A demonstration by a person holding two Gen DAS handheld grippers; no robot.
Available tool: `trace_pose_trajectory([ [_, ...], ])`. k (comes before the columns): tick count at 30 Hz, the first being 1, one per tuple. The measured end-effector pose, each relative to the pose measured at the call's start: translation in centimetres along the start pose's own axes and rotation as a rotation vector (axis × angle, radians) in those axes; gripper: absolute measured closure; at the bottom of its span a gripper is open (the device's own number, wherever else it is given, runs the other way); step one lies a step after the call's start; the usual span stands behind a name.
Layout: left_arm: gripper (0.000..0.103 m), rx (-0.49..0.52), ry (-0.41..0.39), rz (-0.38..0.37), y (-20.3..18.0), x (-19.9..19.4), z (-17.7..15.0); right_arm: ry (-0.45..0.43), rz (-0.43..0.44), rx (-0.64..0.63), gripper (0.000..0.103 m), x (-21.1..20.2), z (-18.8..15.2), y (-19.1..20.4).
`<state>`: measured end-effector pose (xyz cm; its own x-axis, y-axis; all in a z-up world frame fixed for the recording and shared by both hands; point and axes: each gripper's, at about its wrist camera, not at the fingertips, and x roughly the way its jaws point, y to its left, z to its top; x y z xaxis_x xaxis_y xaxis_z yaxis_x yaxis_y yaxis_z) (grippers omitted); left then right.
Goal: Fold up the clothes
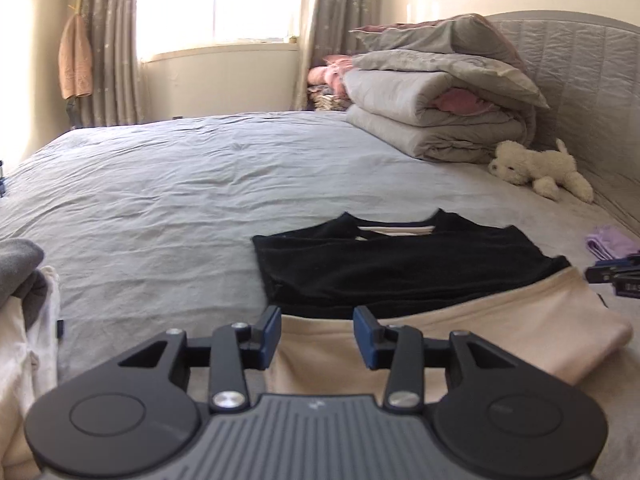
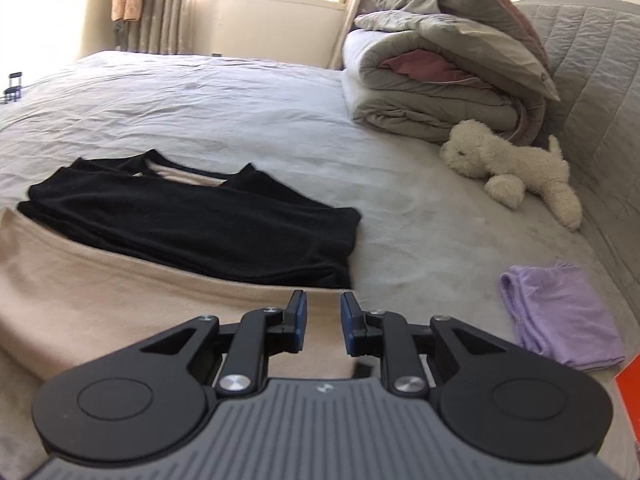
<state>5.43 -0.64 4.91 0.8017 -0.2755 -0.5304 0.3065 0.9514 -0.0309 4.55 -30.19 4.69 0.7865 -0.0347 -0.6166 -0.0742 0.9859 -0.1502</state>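
Left claw (image 1: 317, 336) and right claw (image 2: 323, 328) — both agape, empty, poised over beige garment (image 2: 100, 300); black top (image 2: 192, 224) folded, laid partly across it, on grey-sheeted bed (image 2: 200, 112).

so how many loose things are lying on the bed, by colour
black and beige: 1, the folded garment
lilac: 1, small folded cloth
cream: 1, plush dog
grey: 1, stack of folded bedding
grey and white: 1, clothes heap at the left edge
total: 5
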Motion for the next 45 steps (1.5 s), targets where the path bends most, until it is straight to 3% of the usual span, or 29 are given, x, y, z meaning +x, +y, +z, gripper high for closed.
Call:
trace_pose_trajectory([
  [6, 0.062, 0.1, 0.071, -0.028, -3.4, 2.1, -2.4, 0.063, 0.218, -0.092, 0.081, 0.8, -0.9, 5.5],
  [9, 0.061, 0.067, 0.107, -0.012, -2.6, 3.2, -3.1, 0.075, 0.207, -0.119, 0.073, 2.2, -1.1, 6.9],
  [14, 0.061, 0.029, 0.11, 0.001, -1.6, 3.3, -3.2, 0.072, 0.22, -0.067, 0.066, 3.2, -0.7, 5.8],
  [22, 0.061, 0.013, 0.109, 0.008, -1.2, 3.1, -3.2, 0.042, 0.174, -0.043, 0.065, 1.8, -0.7, 4.5],
  [26, 0.061, 0.02, 0.091, -0.019, -2.0, 1.8, -3.0, 0.045, 0.234, -0.018, 0.065, 0.5, -1.1, 4.2],
  [32, 0.057, 0.03, 0.063, -0.059, -3.4, 0.0, -2.8, 0.057, 0.314, -0.139, 0.065, -0.6, -1.8, 7.6],
  [36, 0.056, 0.051, 0.094, -0.078, -4.6, 1.0, -3.7, 0.097, 0.297, -0.123, 0.065, 0.9, -2.0, 8.7],
  [42, 0.054, 0.055, 0.107, -0.057, -4.7, 1.7, -4.2, 0.063, 0.285, -0.122, 0.065, 0.7, -1.8, 8.9],
  [45, 0.053, 0.029, 0.098, -0.07, -4.5, 1.0, -3.8, 0.021, 0.344, -0.127, 0.065, -0.4, -1.7, 9.1],
])
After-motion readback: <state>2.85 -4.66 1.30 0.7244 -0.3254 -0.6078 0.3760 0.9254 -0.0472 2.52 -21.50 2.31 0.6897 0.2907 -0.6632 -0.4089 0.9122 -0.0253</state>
